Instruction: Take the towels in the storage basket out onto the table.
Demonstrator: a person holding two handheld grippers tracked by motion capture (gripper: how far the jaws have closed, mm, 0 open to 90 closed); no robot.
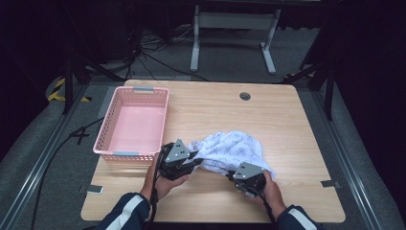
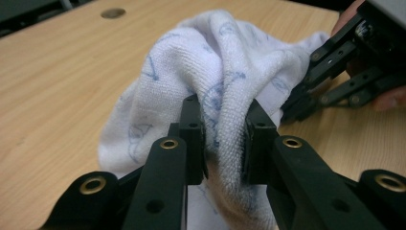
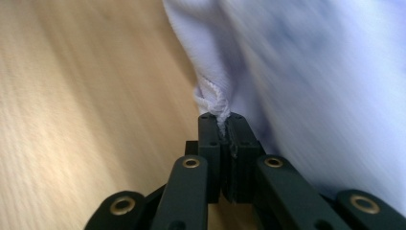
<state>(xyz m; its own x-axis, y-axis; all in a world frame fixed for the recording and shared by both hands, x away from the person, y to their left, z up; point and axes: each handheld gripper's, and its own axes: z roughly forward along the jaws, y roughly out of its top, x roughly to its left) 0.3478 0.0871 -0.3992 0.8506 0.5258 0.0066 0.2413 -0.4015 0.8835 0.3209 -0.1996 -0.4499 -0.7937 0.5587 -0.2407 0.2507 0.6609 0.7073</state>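
A white towel with a blue print (image 1: pixel 230 149) lies bunched on the wooden table (image 1: pixel 287 120), near its front. My left gripper (image 1: pixel 190 159) holds its left end: in the left gripper view a thick fold of the towel (image 2: pixel 225 86) is squeezed between the two pads (image 2: pixel 194 139). My right gripper (image 1: pixel 234 175) is at the towel's front right edge; in the right gripper view its jaws are tight together on a thin corner of the towel (image 3: pixel 213 98). The right gripper (image 2: pixel 292 112) also appears across the towel in the left gripper view.
An empty pink plastic basket (image 1: pixel 134 122) stands at the table's left side, just behind my left hand. A round cable hole (image 1: pixel 245 96) sits near the table's far edge. Bare wood stretches to the right of the towel and behind it.
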